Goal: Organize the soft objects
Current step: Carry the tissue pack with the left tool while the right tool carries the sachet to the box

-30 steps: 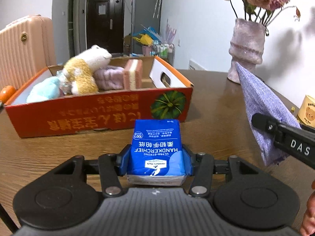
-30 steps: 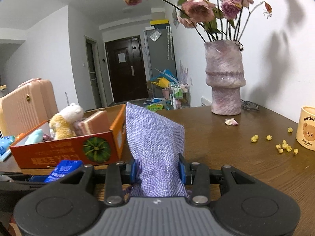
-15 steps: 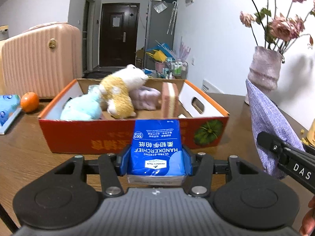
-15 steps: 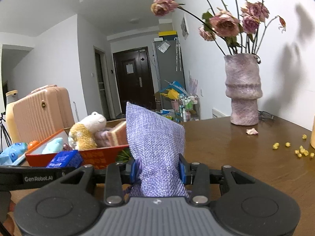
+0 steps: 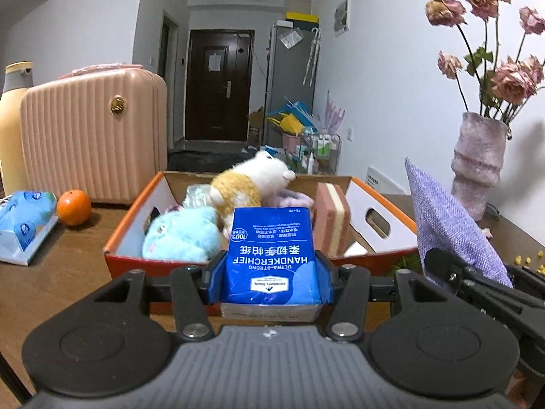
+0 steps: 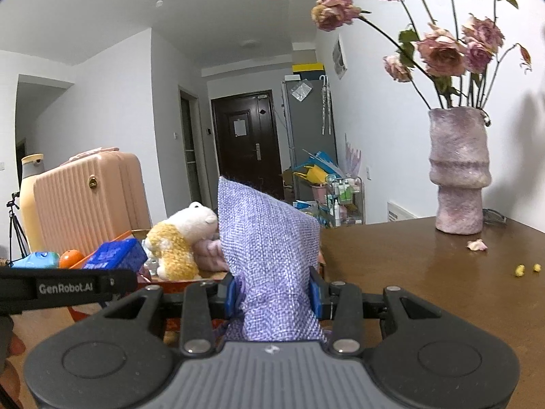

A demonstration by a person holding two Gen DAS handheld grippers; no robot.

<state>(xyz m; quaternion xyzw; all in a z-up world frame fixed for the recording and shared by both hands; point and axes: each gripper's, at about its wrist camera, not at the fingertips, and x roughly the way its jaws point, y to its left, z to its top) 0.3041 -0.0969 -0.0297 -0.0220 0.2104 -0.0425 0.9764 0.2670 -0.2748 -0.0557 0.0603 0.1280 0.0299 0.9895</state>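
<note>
My left gripper [image 5: 270, 277] is shut on a blue handkerchief tissue pack [image 5: 270, 252], held above the near rim of the orange cardboard box [image 5: 129, 218]. The box holds a white-and-yellow plush [image 5: 252, 184], a light blue plush [image 5: 182, 235], a pink cloth and a pink sponge [image 5: 332, 223]. My right gripper [image 6: 274, 294] is shut on a purple woven pouch [image 6: 269, 238], held up to the right of the box; the pouch also shows in the left wrist view [image 5: 449, 228]. The tissue pack shows at the left of the right wrist view [image 6: 115, 254].
A pink vase of dried roses [image 6: 458, 173] stands on the brown table [image 6: 408, 266] at the back right, with yellow crumbs [image 6: 526, 269] near it. A pink suitcase [image 5: 92, 136], an orange [image 5: 73, 207] and a blue tissue box [image 5: 24, 220] are left of the box.
Both grippers have risen with their loads. The left one has moved from in front of the box wall to above its near rim; the box interior now shows from higher up.
</note>
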